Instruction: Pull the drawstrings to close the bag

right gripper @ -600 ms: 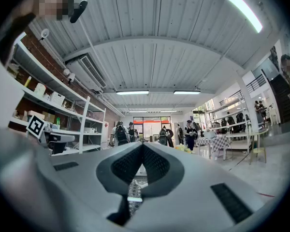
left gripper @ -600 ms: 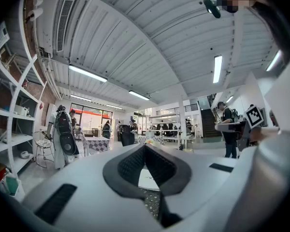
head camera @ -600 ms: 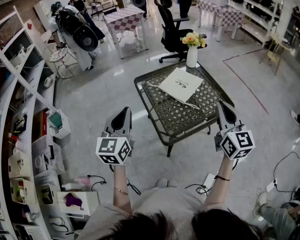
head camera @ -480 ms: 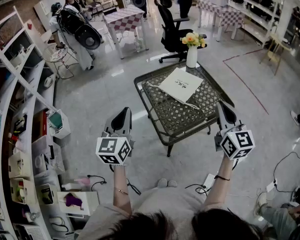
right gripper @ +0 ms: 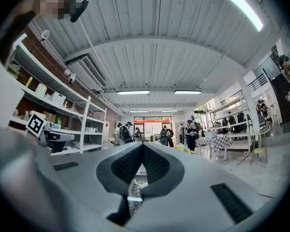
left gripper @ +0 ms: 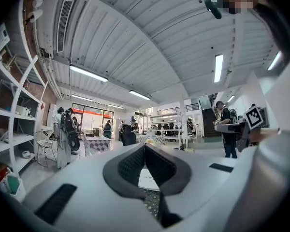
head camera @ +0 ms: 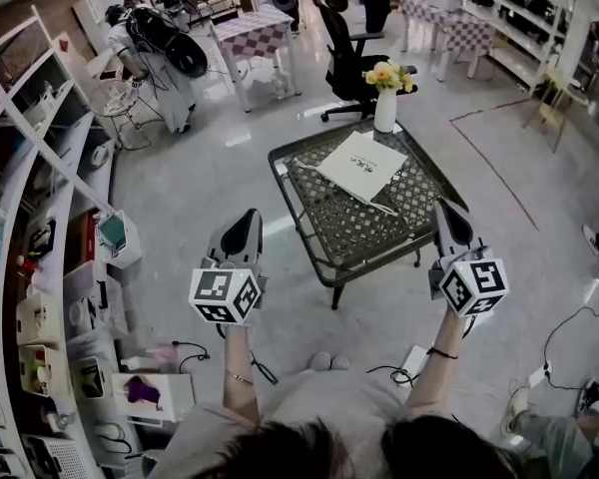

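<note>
Currently both idle: left tongs (head camera: 246, 224) and right tongs (head camera: 449, 216) are pressed together with nothing between them, held well short of the bench (head camera: 351, 245). The white drawstring bag (head camera: 362, 163) lies flat on the mesh top, near the flower vase (head camera: 384, 110). What looks like its cord (head camera: 377, 205) trails along the near edge. My read: thin fabric, light, limp, likely to slide on the mesh. Pinch the cords, not the cloth, one per side, and pull opposite ways so the bag stays put.
</note>
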A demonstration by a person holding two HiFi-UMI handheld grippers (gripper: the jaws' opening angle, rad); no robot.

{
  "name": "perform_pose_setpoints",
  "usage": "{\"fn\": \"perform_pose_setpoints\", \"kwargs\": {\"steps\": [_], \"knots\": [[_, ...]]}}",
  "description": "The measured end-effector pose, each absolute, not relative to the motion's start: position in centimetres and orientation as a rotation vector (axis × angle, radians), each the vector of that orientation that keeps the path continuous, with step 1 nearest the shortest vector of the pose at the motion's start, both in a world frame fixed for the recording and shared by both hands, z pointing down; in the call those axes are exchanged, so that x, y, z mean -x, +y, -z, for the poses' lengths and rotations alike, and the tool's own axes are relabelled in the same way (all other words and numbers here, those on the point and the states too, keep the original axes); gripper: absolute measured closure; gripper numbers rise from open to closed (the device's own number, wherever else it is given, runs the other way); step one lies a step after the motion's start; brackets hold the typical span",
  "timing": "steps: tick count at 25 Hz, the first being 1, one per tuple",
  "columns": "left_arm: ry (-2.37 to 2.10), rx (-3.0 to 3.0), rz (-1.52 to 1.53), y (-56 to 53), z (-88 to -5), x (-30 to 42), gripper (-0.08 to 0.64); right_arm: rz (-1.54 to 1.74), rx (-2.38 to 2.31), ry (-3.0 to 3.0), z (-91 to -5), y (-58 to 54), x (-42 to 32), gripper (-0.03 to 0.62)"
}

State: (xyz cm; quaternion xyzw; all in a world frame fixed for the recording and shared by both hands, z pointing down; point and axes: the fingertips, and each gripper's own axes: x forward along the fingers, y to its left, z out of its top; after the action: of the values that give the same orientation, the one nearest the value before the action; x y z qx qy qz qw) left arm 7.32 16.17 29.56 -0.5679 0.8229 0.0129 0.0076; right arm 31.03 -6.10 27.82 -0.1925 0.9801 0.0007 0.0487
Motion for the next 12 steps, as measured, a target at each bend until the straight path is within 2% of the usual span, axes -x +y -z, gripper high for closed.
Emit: {"fn": "perform_pose_setpoints", "kwargs": {"steps": [12], "knots": [[2.630,1.757,-0.034,16.3,-30.8,-7.5,0.535,0.109,0.525,2.961,-28.7,-6.9,-29.2,0.571]]}}
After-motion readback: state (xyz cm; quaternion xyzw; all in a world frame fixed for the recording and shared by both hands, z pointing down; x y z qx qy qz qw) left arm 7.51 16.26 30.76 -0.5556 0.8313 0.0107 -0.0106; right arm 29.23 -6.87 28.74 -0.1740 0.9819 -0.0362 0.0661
